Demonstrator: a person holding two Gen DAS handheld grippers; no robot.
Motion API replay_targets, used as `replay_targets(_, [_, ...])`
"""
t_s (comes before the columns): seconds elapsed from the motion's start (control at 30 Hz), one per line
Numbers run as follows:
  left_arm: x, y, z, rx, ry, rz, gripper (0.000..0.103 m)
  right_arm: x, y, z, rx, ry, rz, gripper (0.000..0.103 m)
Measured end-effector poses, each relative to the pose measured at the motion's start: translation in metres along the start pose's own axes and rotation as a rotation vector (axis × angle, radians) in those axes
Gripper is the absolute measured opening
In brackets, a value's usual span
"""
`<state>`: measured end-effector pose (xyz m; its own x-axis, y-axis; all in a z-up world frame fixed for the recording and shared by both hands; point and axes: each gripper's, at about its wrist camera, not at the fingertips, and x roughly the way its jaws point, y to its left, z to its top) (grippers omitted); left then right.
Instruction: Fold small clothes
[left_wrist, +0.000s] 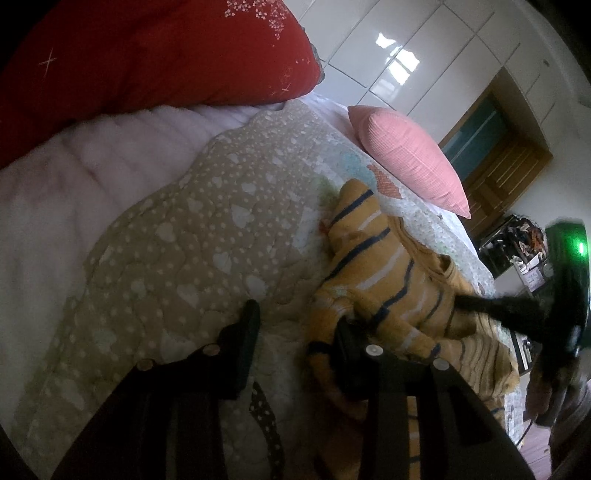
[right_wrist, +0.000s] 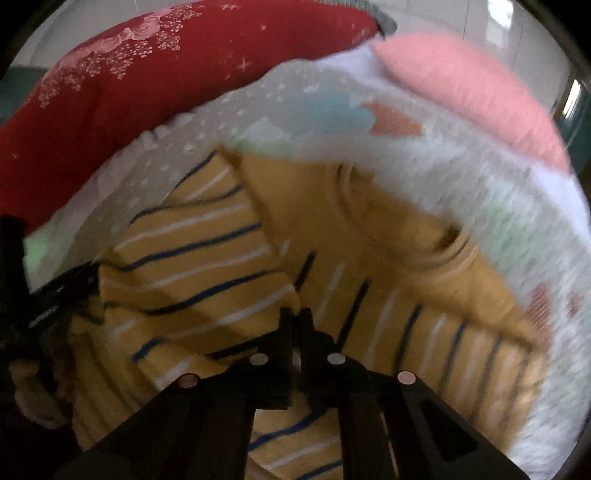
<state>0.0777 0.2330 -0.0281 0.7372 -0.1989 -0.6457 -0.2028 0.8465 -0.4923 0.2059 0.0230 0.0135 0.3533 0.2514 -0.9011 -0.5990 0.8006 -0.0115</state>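
Observation:
A small mustard-yellow top (right_wrist: 229, 254) with navy and white stripes lies on the bed, its neckline towards the right and one part folded over its left side. My right gripper (right_wrist: 295, 323) hangs just over the middle of the top, jaws closed tip to tip, and I see no cloth pinched between them. In the left wrist view the right gripper (left_wrist: 465, 302) is a blurred dark shape over the top (left_wrist: 373, 266). My left gripper (left_wrist: 299, 317) stands open at the top's left edge. Its right finger (left_wrist: 345, 343) is against the cloth and quilt shows in the gap.
The bed carries a beige dotted quilt (left_wrist: 192, 236), a white blanket (left_wrist: 55, 206), a red patterned duvet (left_wrist: 147, 55) at the back and a pink pillow (left_wrist: 410, 155). White wardrobe doors (left_wrist: 424, 44) and a wooden door (left_wrist: 506, 166) stand beyond the bed.

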Motion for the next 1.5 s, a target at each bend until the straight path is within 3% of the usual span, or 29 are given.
replay_targets(0.17, [-0.001,0.001,-0.001,-0.006,-0.004,-0.008,0.036,0.013,0.013,0.031,-0.042,-0.023,-0.175,0.005])
replay_targets(0.23, [-0.001,0.002,-0.001,-0.011,-0.004,-0.011,0.036,0.016,0.017,0.032,-0.046,-0.007,-0.187,0.008])
replay_targets(0.3, [-0.001,0.002,-0.001,-0.011,-0.004,-0.011,0.036,0.0,0.016,0.022,-0.035,-0.033,-0.164,0.016])
replay_targets(0.37, [-0.001,0.002,-0.001,-0.011,-0.003,-0.011,0.036,-0.022,0.01,0.002,0.002,-0.052,-0.113,0.038])
replay_targets(0.43, [-0.001,0.002,-0.001,-0.01,-0.004,-0.01,0.036,-0.043,0.0,-0.029,0.058,-0.038,-0.032,0.044])
replay_targets(0.5, [-0.002,0.001,-0.002,-0.007,-0.004,-0.006,0.036,-0.055,-0.013,-0.062,0.104,-0.005,0.012,0.044])
replay_targets(0.67, [-0.008,-0.005,-0.005,0.037,0.058,0.032,0.037,-0.079,-0.078,-0.158,0.276,0.062,-0.085,0.045])
replay_targets(0.77, [-0.032,-0.018,-0.021,0.124,0.084,0.113,0.048,-0.104,-0.12,-0.216,0.422,0.059,-0.114,0.046])
replay_targets(0.8, [-0.044,-0.019,-0.028,0.122,0.081,0.113,0.056,-0.113,-0.128,-0.233,0.455,0.046,-0.106,0.047])
replay_targets(0.83, [-0.056,-0.017,-0.035,0.106,0.073,0.097,0.064,-0.124,-0.133,-0.252,0.491,0.024,-0.084,0.051])
replay_targets(0.9, [-0.077,-0.008,-0.046,0.066,0.059,0.07,0.071,-0.138,-0.133,-0.281,0.542,-0.031,-0.009,0.055])
replay_targets(1.07, [-0.106,0.017,-0.065,0.002,0.055,0.069,0.072,-0.137,-0.1,-0.319,0.58,-0.113,0.184,0.058])
replay_targets(1.27, [-0.121,0.021,-0.094,0.001,0.07,-0.023,0.072,-0.117,-0.058,-0.334,0.603,-0.186,0.307,0.069])
replay_targets(1.5, [-0.13,0.014,-0.143,-0.023,0.132,-0.227,0.072,-0.102,-0.035,-0.355,0.656,-0.194,0.511,0.069])
